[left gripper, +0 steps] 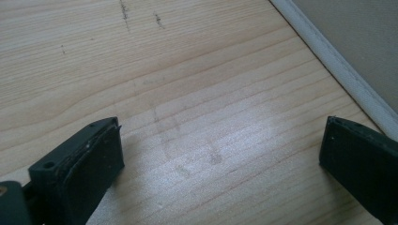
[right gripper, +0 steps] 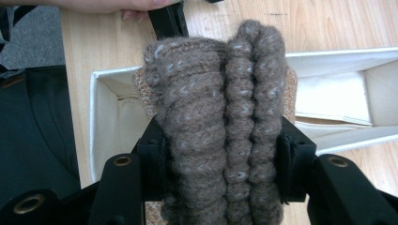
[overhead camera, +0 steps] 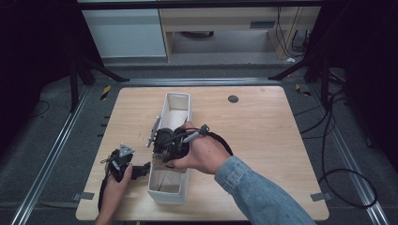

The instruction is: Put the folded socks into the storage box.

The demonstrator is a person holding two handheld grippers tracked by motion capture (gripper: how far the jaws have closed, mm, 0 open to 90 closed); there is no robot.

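The wooden surface (overhead camera: 263, 136) lies under everything, pale and bare for most of its spread. On it stands the long white bin (overhead camera: 165, 194), open at the top, running away from me. My left gripper (left gripper: 220, 154) hangs low over the bare wood just beside the bin's near left wall, its jaws spread wide with nothing between them.

My right gripper (right gripper: 220, 164) is over the near half of the bin, jaws clamped on a folded brown knit piece (right gripper: 220, 108) (a sock or a cuff, I cannot tell which). The jaws press it from both sides at mid-height, and the ribbed folds bulge above them, so I judge it soft, light and springy rather than slippery. It should not break, but a bundle like this can unfold or slide loose if I take only one layer. The best hold, I think, is across all the folds at once, as now, squeezed well into the thick middle. Below it the bin's pale lining (right gripper: 333, 101) shows, with room for the knit piece.
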